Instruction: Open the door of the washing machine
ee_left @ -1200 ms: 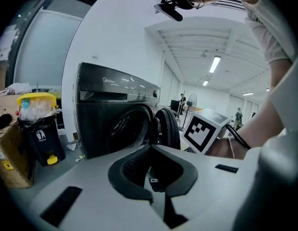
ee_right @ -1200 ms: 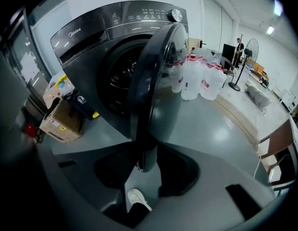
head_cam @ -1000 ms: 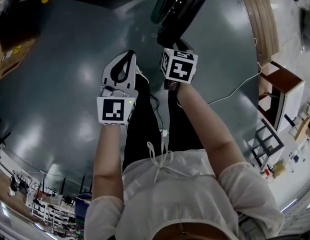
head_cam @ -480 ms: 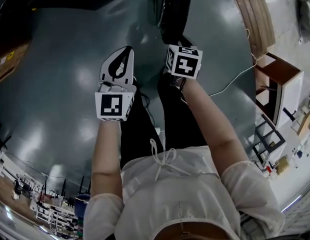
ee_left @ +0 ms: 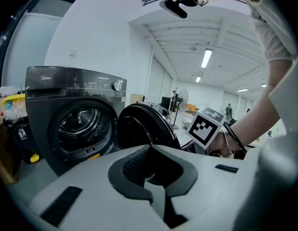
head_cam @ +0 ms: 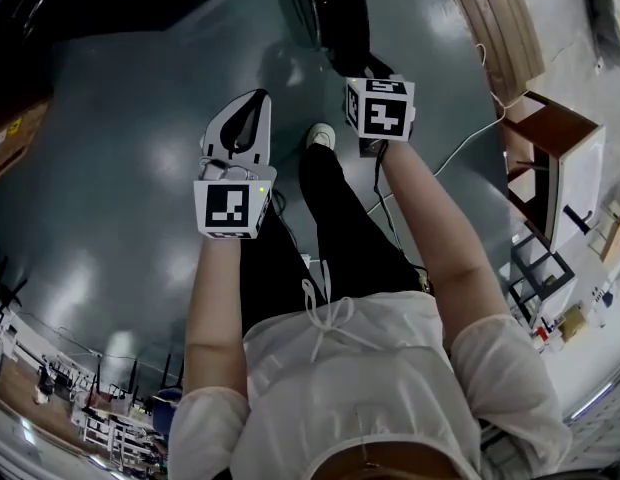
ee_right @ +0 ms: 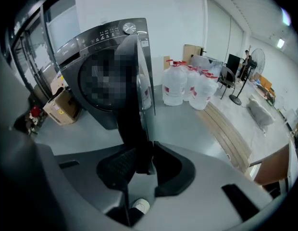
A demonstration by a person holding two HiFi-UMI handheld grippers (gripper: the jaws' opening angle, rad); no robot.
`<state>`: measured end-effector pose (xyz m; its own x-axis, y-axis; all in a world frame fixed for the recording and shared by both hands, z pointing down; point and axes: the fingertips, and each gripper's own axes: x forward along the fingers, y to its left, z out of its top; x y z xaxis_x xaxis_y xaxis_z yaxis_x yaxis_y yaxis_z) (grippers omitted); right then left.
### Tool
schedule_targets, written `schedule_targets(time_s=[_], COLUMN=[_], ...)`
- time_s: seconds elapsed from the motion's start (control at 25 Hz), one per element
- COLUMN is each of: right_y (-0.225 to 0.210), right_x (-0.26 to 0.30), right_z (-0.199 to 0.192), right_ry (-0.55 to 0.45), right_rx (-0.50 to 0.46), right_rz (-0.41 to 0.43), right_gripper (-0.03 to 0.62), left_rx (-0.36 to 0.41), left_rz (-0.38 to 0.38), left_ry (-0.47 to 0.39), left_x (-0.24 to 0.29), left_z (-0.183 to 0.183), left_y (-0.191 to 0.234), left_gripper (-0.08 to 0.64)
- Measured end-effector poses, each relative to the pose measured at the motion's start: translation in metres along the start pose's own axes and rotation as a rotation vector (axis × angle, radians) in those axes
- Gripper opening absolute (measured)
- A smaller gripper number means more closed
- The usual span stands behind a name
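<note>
Facing the grey front-load washing machine (ee_left: pixel 72 84) against the white wall (ee_left: pixel 101 37), round door (ee_left: pixel 144 129) swung wide off the drum (ee_left: pixel 81 121). Gripping that door's edge in the right gripper (ee_right: pixel 145 150), jaws just closed in tighter. Holding the left gripper (ee_left: pixel 150 149) pinched together, empty.

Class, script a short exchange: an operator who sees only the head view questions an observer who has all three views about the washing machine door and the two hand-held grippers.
Operator: Is the door open?
Observer: Yes. In the left gripper view the door stands swung out from the washing machine, baring the drum.
Operator: What is the right hand-held gripper holding?
Observer: The right hand-held gripper has just been closing its jaws. The door's edge is clamped between them.
Operator: And the left one?
Observer: The left hand-held gripper is shut, with nothing between its jaws.
</note>
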<state>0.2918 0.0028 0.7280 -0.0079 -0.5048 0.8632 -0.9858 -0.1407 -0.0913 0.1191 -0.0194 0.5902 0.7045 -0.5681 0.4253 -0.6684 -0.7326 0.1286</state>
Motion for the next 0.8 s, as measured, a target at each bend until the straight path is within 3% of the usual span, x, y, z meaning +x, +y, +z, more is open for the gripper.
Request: schedule_targets(time_s=[0.28, 0.56, 0.8], right_y=[-0.057, -0.105, -0.147], right_x=[0.000, 0.001, 0.004], right_z=[0.012, 0.026, 0.041], right_ry=[0.019, 0.015, -0.003], right_rx=[-0.123, -0.169, -0.197], right_rz=[0.066, 0.108, 0.073], right_gripper=[0.083, 0.086, 0.086], left_rx=[0.009, 0.056, 0.073], left_rz=[-0.028, -0.054, -0.068], left_ry=[0.019, 0.008, 0.008], left_x=[0.041, 0.077, 0.109], left_z=[0.015, 0.034, 0.043], left_y=[-0.047, -0.070, -0.079], left_gripper=[0.023, 0.021, 0.021])
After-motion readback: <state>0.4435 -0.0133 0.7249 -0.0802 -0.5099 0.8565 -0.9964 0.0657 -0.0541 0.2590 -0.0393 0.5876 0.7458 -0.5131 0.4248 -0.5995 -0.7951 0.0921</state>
